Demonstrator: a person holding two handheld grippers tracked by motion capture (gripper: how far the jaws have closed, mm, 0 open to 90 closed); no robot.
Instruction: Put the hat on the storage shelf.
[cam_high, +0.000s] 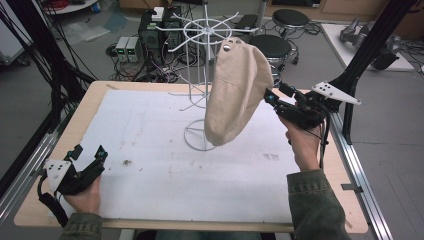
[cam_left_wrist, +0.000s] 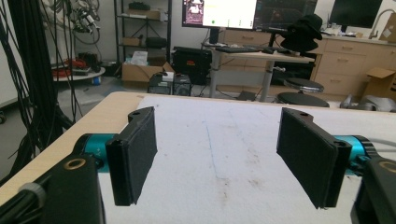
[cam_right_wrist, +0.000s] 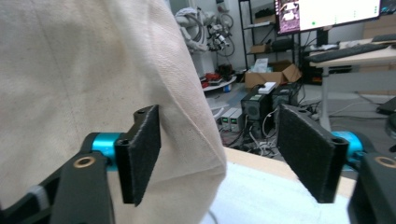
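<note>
A beige fabric hat (cam_high: 237, 90) hangs from an arm of the white wire rack (cam_high: 202, 35), which stands at the back middle of the white mat (cam_high: 165, 165). My right gripper (cam_high: 270, 96), held by a hand at the hat's right edge, is open. In the right gripper view the hat (cam_right_wrist: 93, 93) has its edge between the two pads; the left pad (cam_right_wrist: 142, 154) lies close against the cloth and the right pad (cam_right_wrist: 303, 149) stands well apart. My left gripper (cam_high: 90, 151) rests low at the table's near left, open with nothing between its pads (cam_left_wrist: 133, 154).
The wooden table (cam_high: 90, 100) has a metal rail (cam_high: 360, 170) along its right side and a black frame post (cam_high: 360, 55) rising at the back right. Behind it are computer boxes (cam_high: 150, 35) and stools (cam_high: 290, 20) on the floor. Cables hang at the left (cam_high: 45, 50).
</note>
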